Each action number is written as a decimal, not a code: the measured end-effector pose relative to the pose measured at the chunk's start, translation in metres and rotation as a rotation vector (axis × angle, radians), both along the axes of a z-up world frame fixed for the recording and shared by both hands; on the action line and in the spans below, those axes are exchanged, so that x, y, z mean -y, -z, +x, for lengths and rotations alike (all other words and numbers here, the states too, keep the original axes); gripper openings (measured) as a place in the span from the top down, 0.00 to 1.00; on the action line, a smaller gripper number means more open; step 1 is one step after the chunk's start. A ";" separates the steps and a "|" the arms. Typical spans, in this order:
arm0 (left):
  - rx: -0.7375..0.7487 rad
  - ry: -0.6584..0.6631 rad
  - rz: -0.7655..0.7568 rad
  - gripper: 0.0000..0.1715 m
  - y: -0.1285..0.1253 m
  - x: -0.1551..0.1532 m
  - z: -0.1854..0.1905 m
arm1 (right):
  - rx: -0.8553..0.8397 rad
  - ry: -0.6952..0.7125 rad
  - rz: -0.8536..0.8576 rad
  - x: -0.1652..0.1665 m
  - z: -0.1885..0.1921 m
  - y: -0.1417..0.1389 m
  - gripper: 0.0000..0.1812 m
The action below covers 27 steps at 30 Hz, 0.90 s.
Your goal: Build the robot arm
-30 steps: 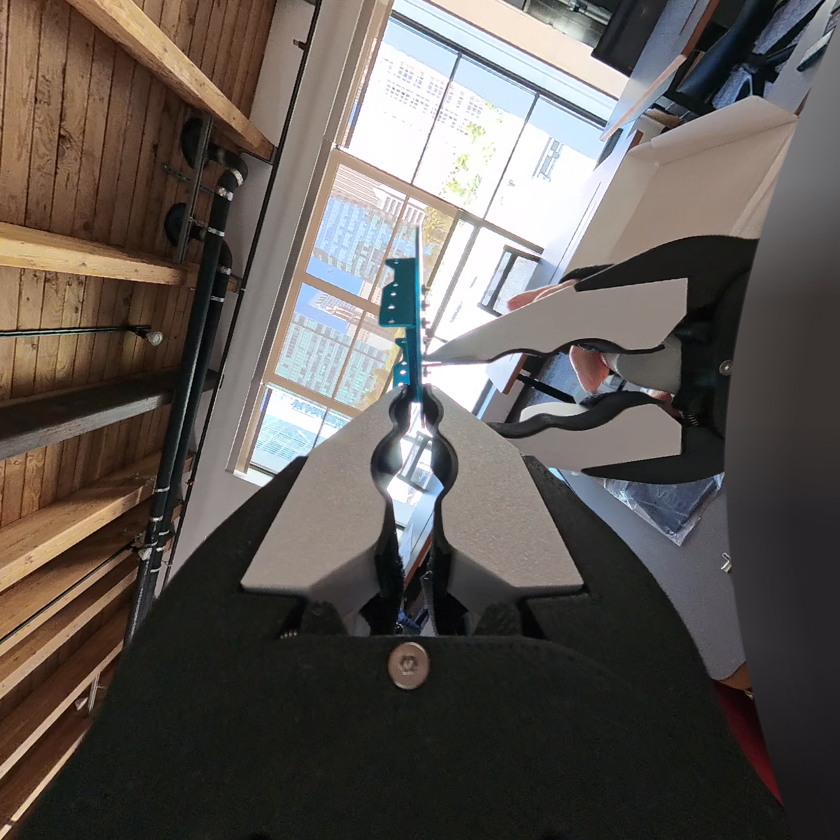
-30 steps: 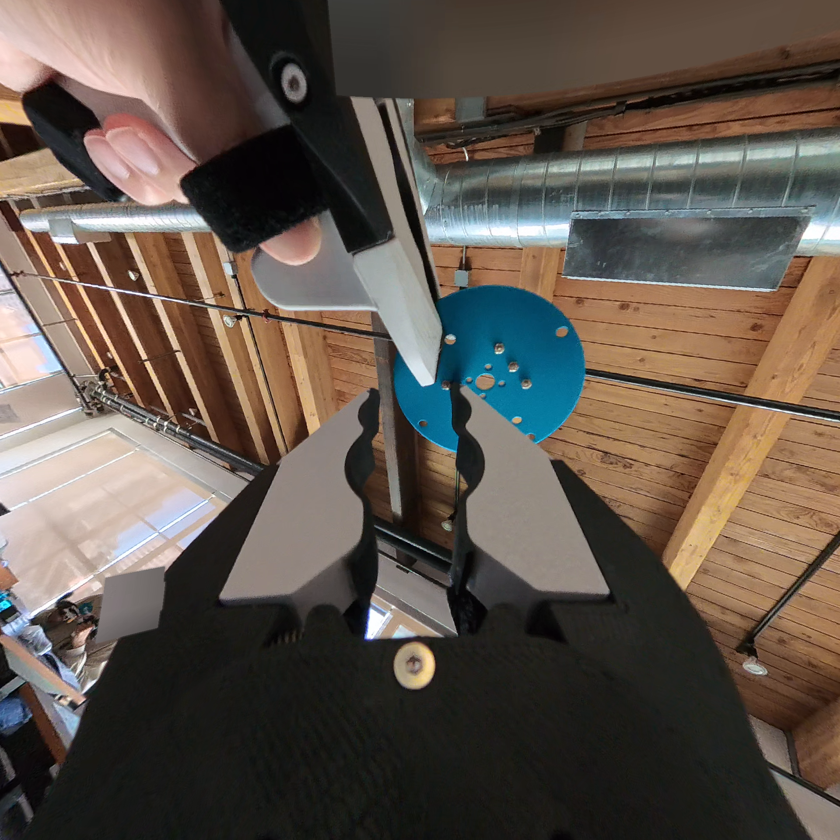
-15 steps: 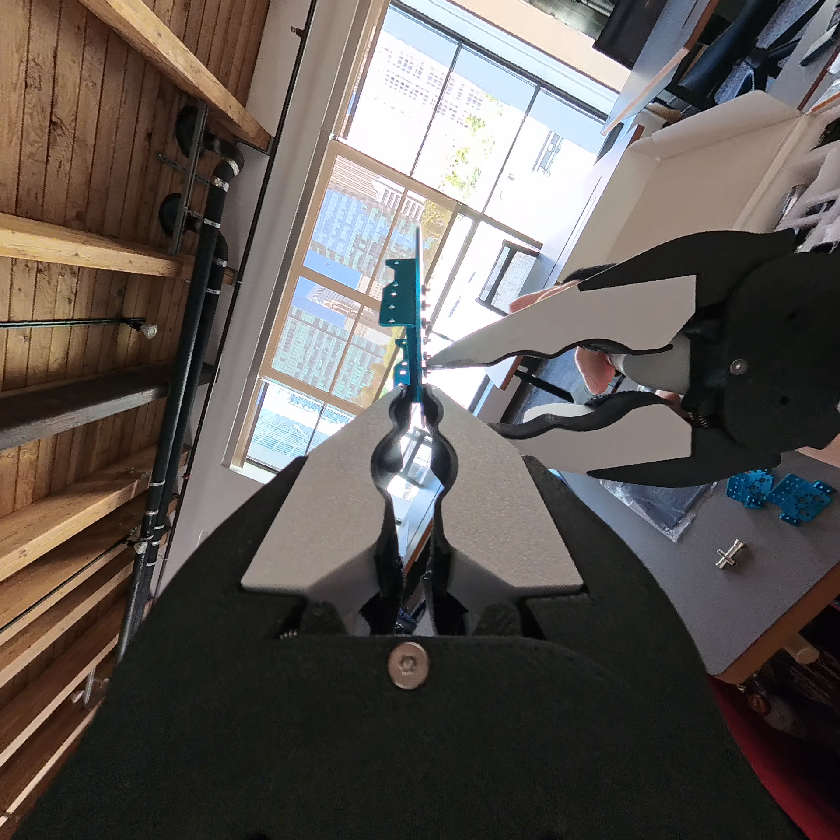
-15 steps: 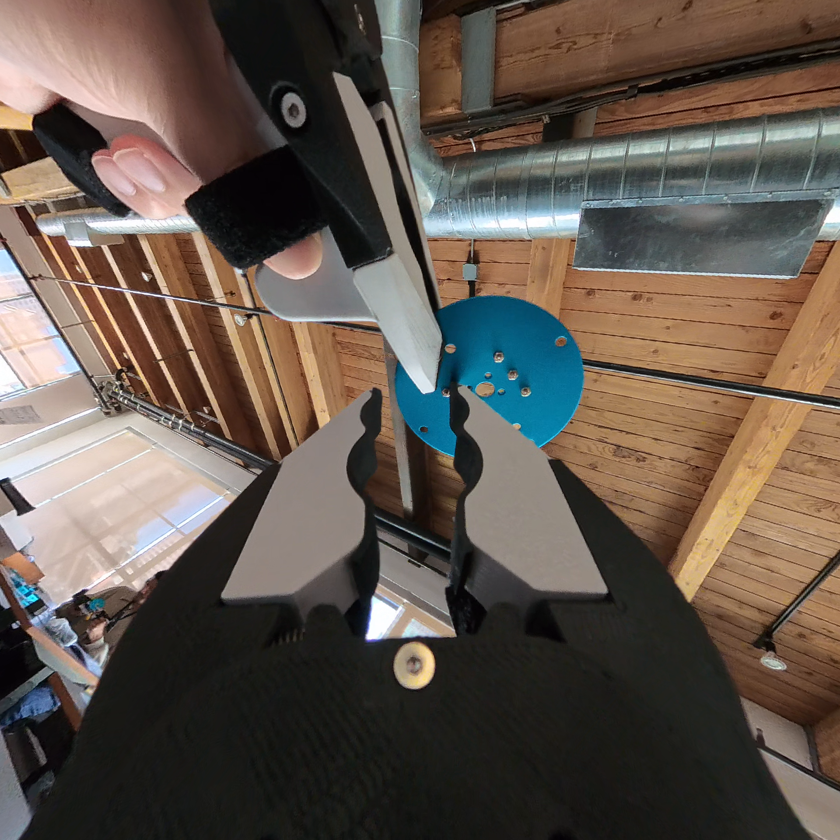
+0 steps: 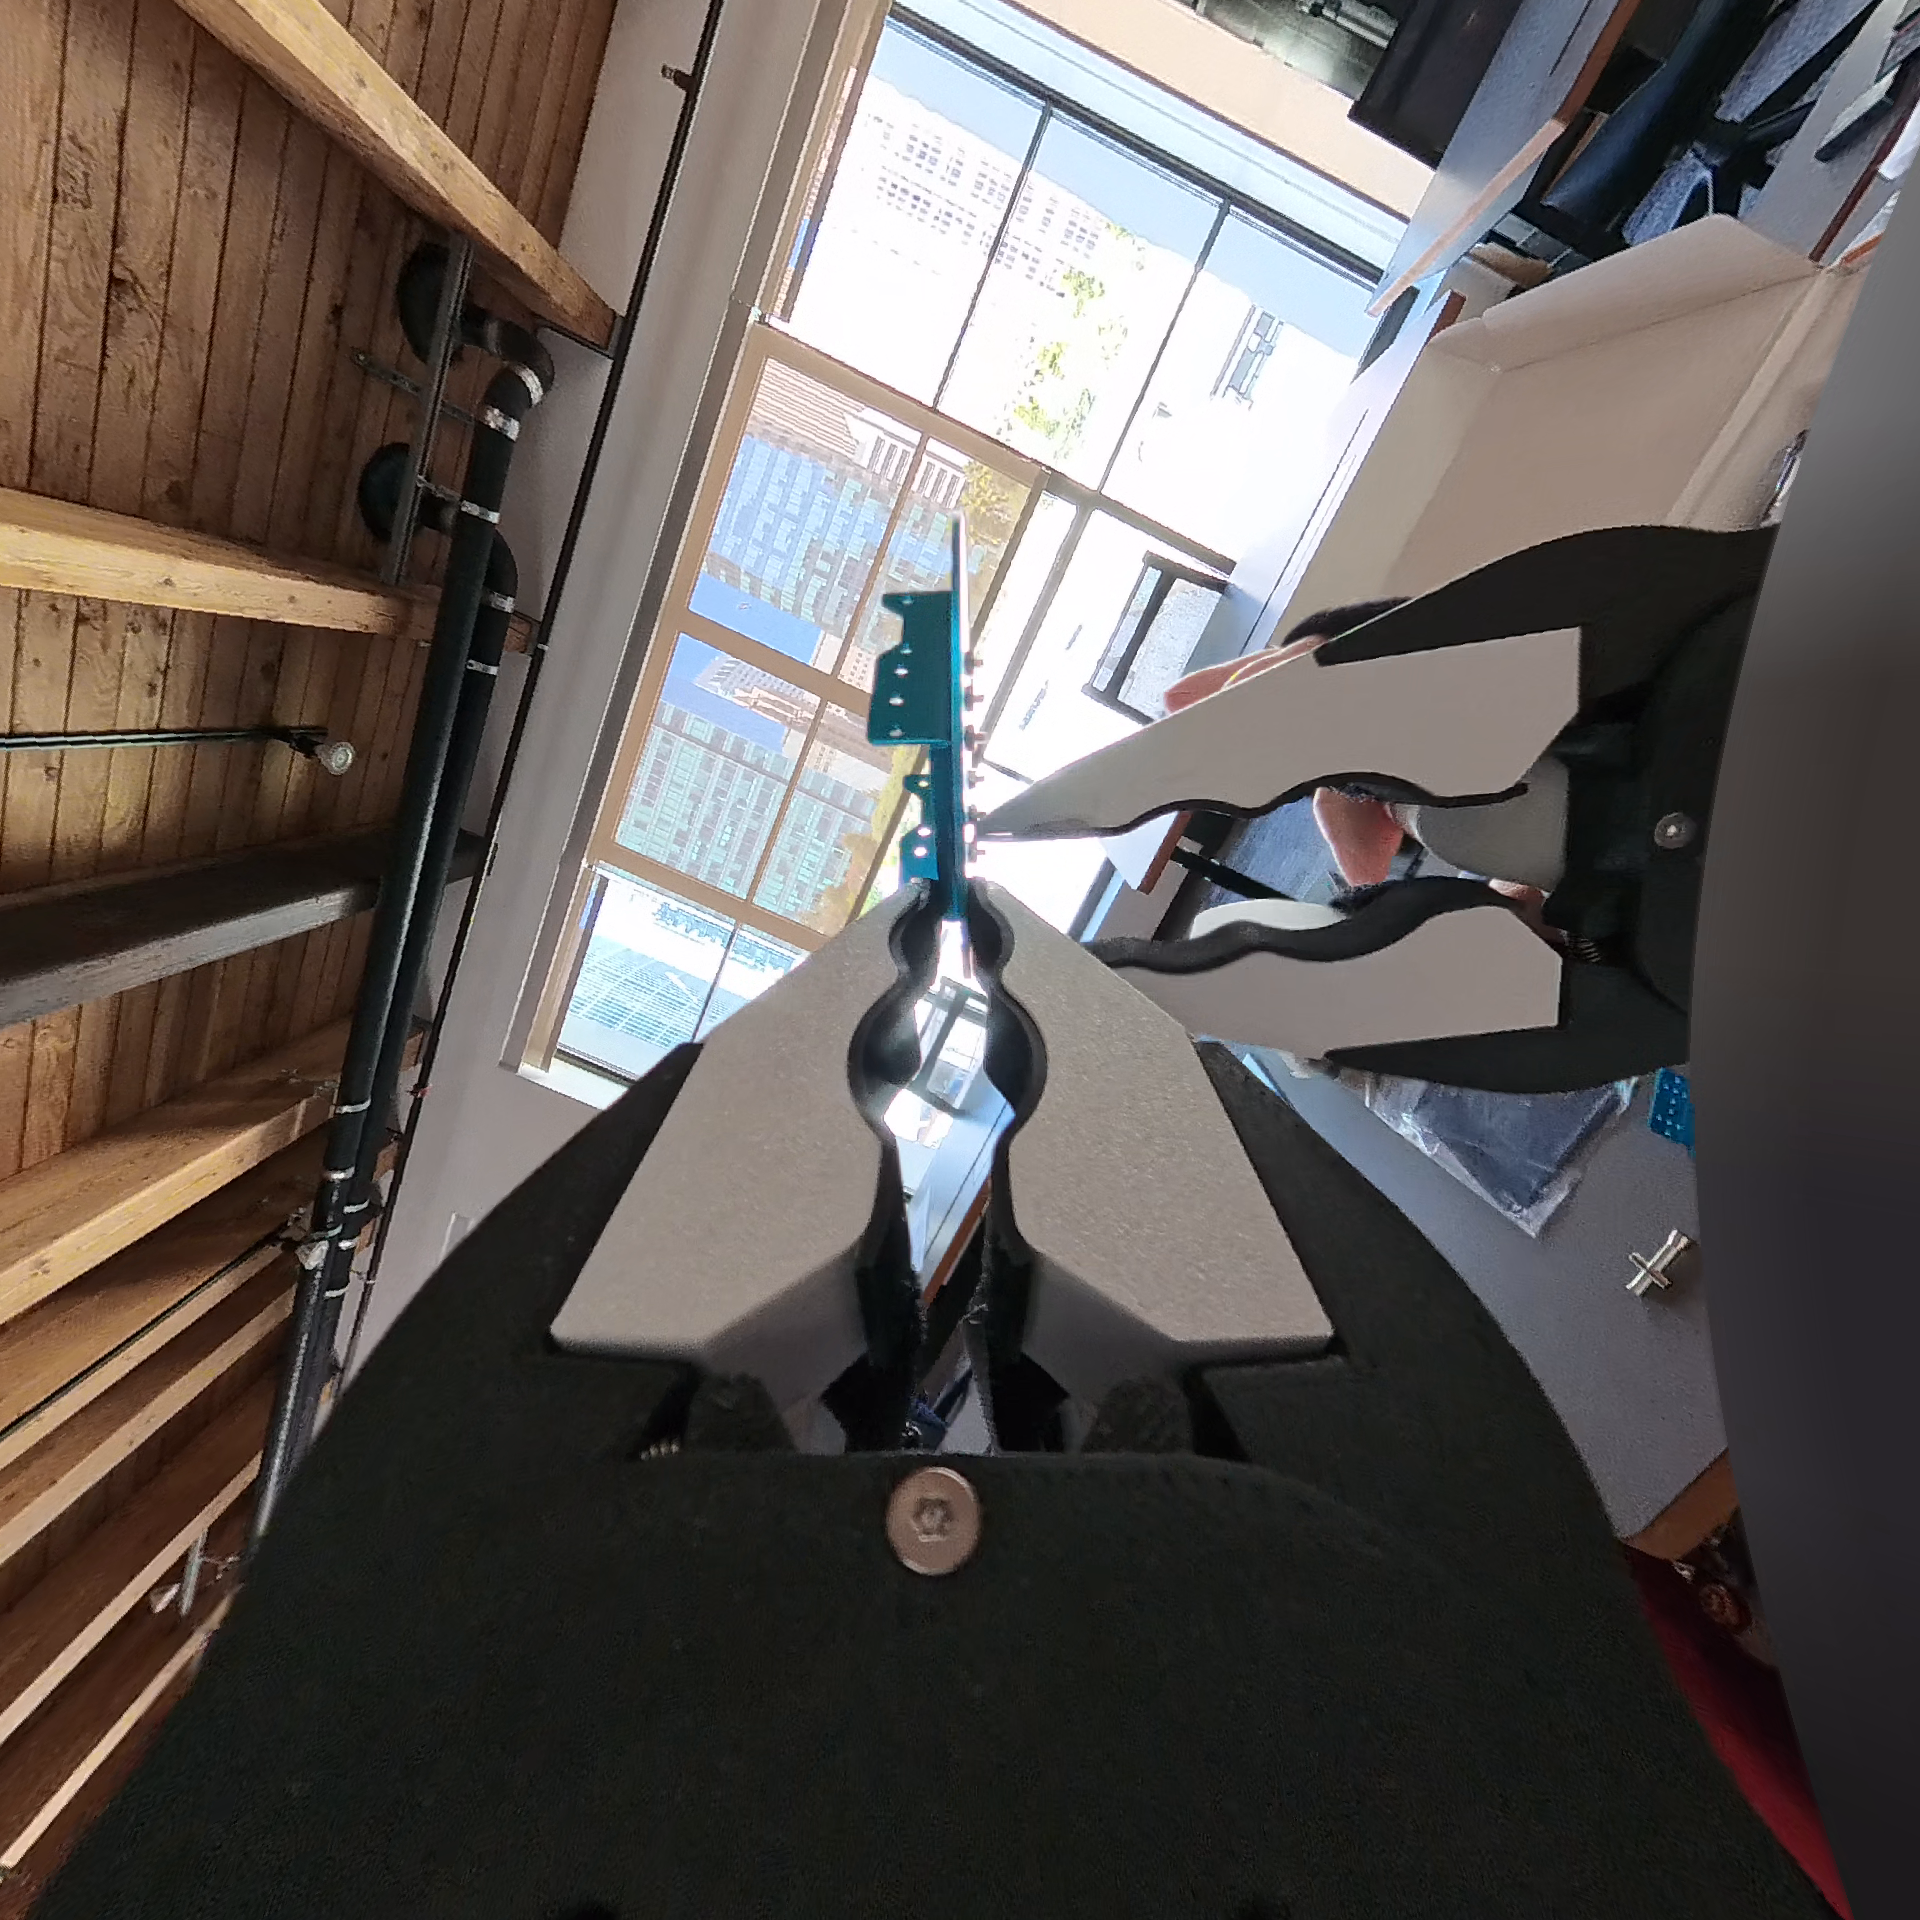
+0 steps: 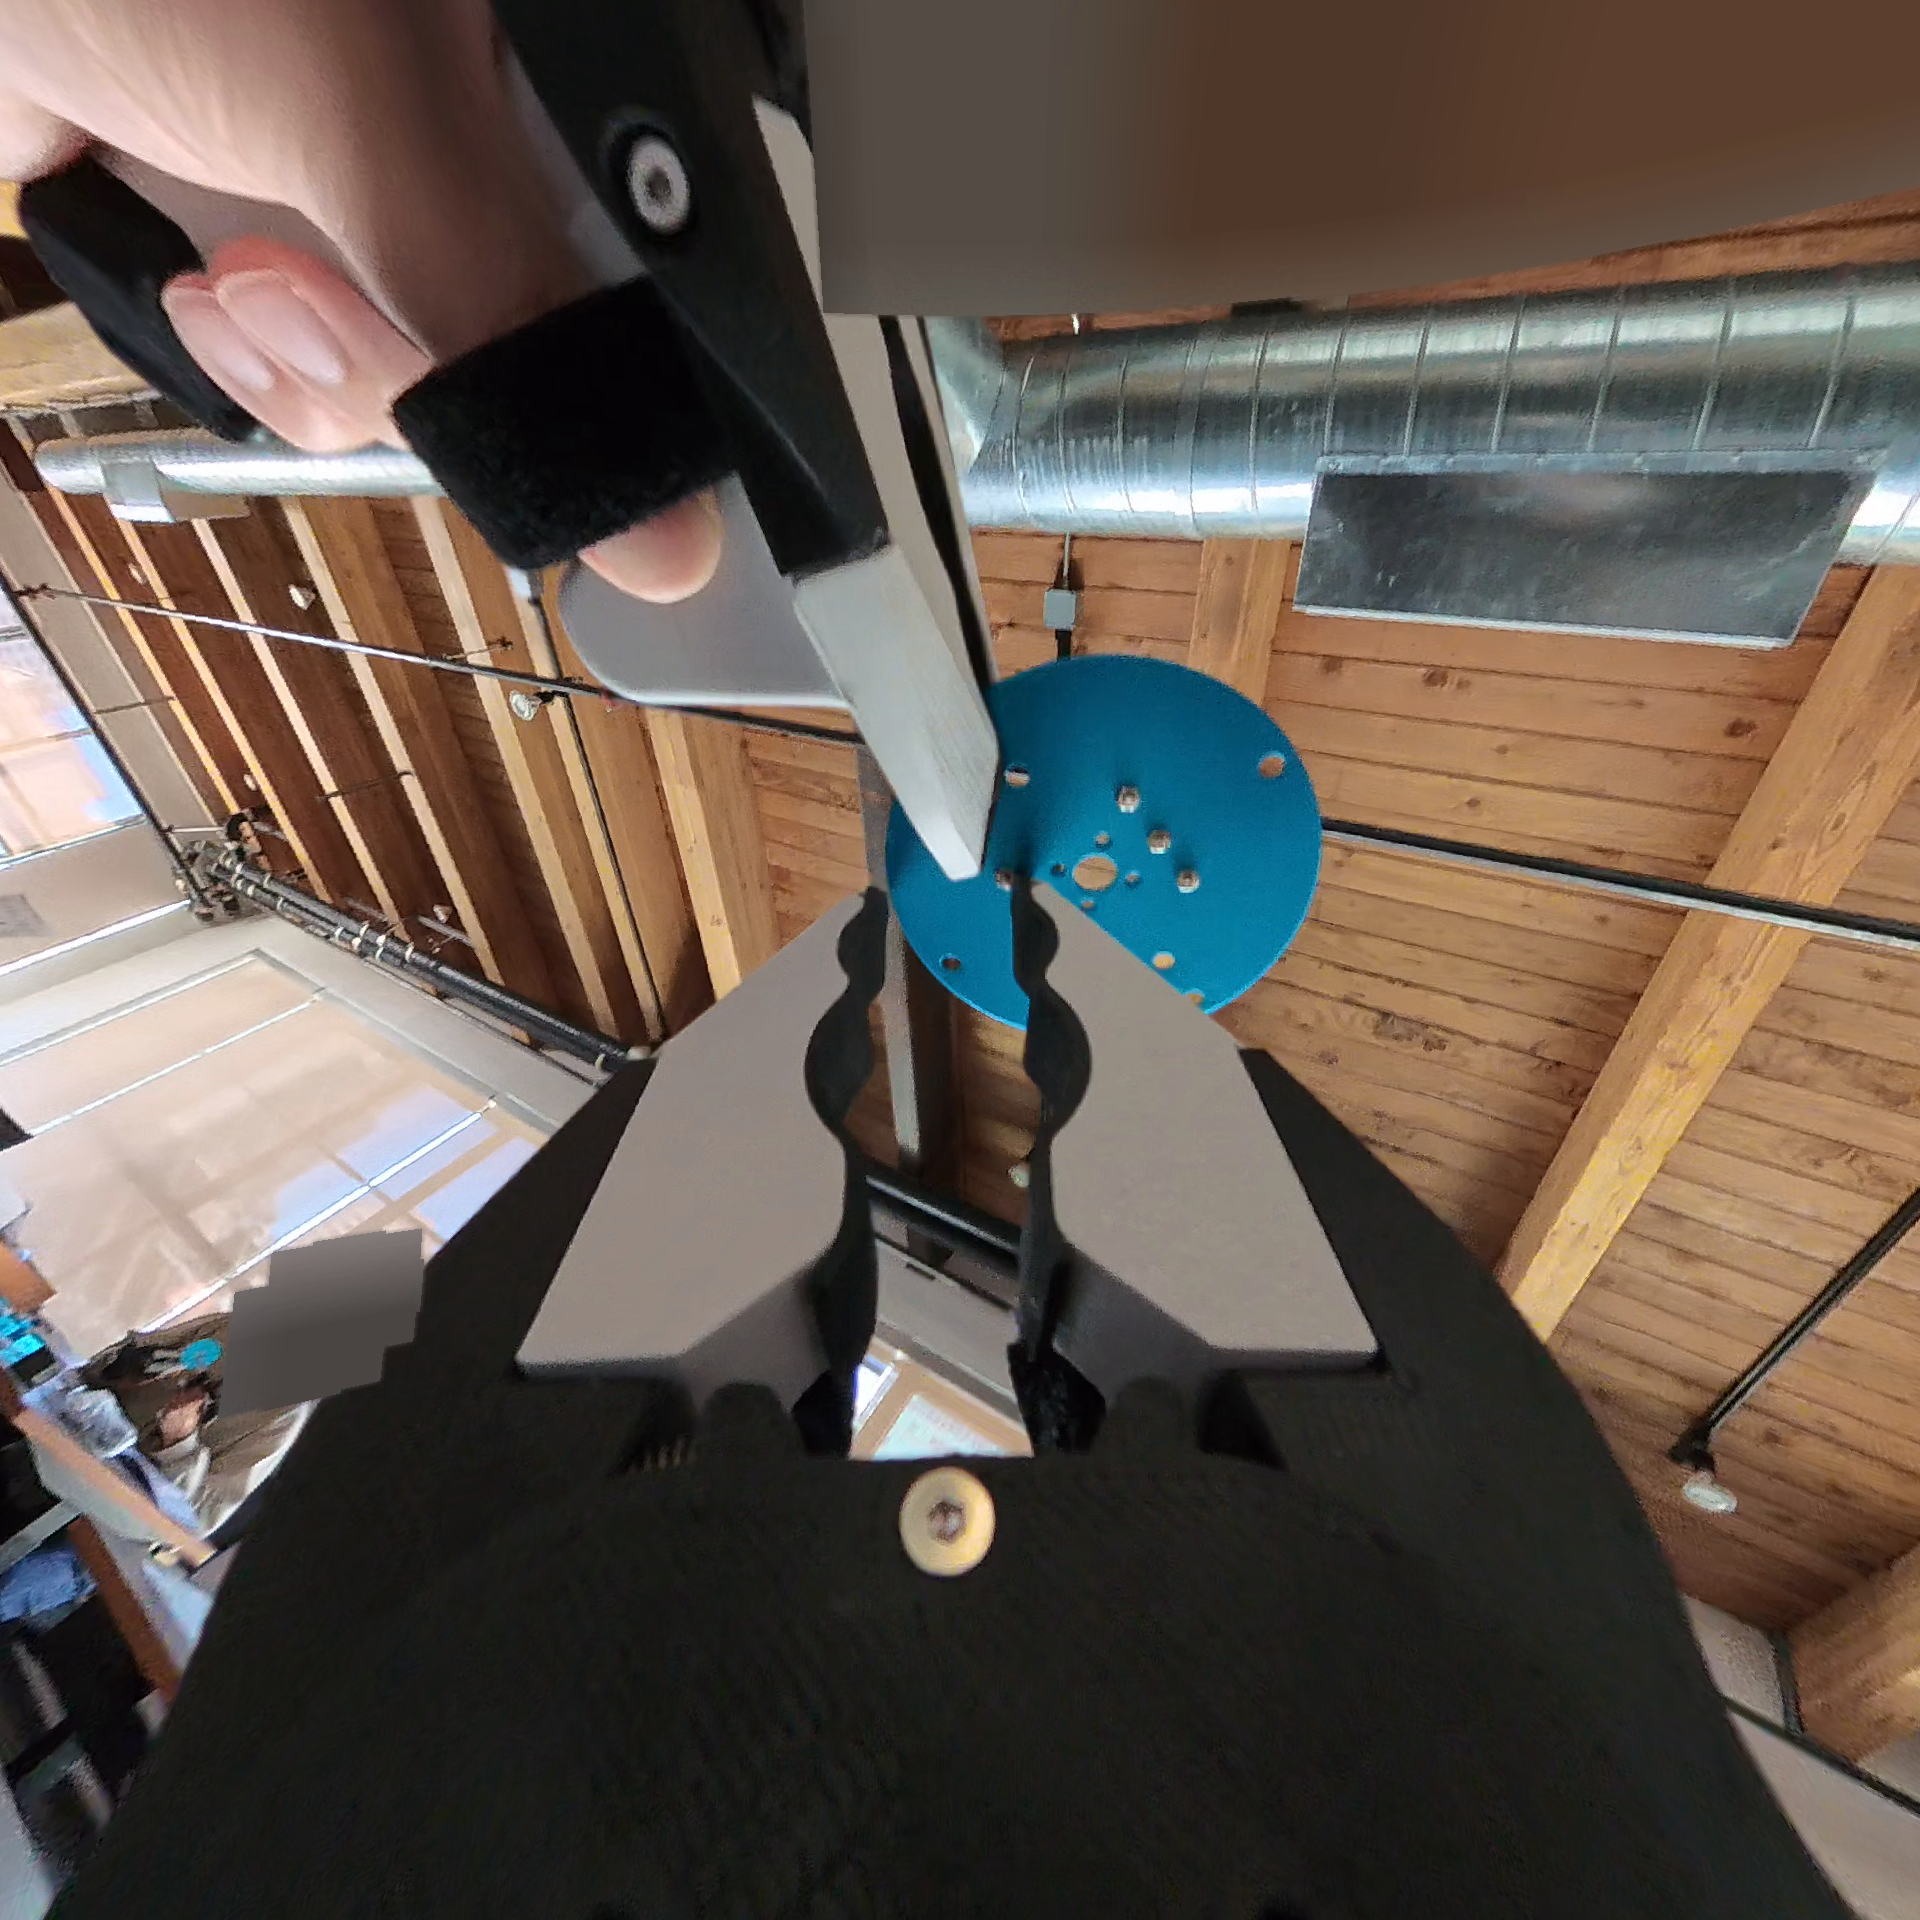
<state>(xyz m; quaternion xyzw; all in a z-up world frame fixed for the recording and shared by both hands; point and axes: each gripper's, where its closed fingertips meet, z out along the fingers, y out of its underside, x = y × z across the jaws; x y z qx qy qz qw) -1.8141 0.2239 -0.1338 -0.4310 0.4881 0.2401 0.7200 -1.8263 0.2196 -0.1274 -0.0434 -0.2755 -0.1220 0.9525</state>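
Note:
My left gripper point(image 5: 951, 894) is shut on the rim of a round blue metal plate point(image 5: 954, 665), seen edge-on, with small blue brackets point(image 5: 906, 675) and screw ends on it. In the right wrist view the plate point(image 6: 1164, 790) shows face-on with several holes and nuts, held up toward the ceiling by the left gripper point(image 6: 982, 831) and a hand. My right gripper point(image 6: 948, 899) is open and empty, facing the plate's face. In the left wrist view the right gripper point(image 5: 1044, 888) has its upper fingertip point(image 5: 997, 823) against a screw end on the plate.
Below at the right, a grey table point(image 5: 1579, 1382) carries a small metal cross-shaped part point(image 5: 1657, 1270), blue parts point(image 5: 1671, 1112) and a plastic bag point(image 5: 1507, 1143). A white box point(image 5: 1558, 416) stands behind. Windows, wooden beams and a silver duct point(image 6: 1455, 416) fill the background. My two grippers' fingertips are within a few centimetres of each other.
Both grippers drifted slightly together; the plate stays clamped in the left gripper and the right gripper's upper tip stays at the plate's screws.

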 end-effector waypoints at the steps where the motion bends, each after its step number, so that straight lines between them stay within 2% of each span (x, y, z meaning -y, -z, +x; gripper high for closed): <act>1: 0.007 0.004 -0.006 0.98 0.000 0.000 -0.001 | 0.011 0.003 -0.020 -0.004 0.000 0.002 0.94; 3: 0.029 0.011 -0.037 0.98 0.002 0.000 -0.002 | -0.027 -0.016 -0.007 -0.003 0.009 0.001 0.99; 5: 0.074 0.035 -0.106 0.98 0.005 -0.002 -0.003 | -0.048 -0.054 0.036 0.006 0.017 -0.001 0.99; 7: 0.120 0.053 -0.164 0.99 0.006 -0.003 -0.005 | 0.036 -0.045 0.044 0.008 0.009 0.001 0.96; 10: 0.161 0.070 -0.223 0.99 0.005 -0.004 -0.006 | 0.071 0.016 0.021 0.000 0.006 -0.001 0.92; 14: 0.165 0.074 -0.235 0.99 0.005 -0.003 -0.004 | 0.093 -0.014 0.049 0.008 0.007 0.001 0.99; 17: 0.153 0.064 -0.237 0.99 0.006 -0.004 -0.002 | 0.124 0.043 0.017 -0.001 0.004 0.000 0.95; 27: 0.120 0.019 -0.247 0.99 0.006 -0.006 -0.001 | 0.173 0.140 0.011 -0.002 0.005 -0.001 0.99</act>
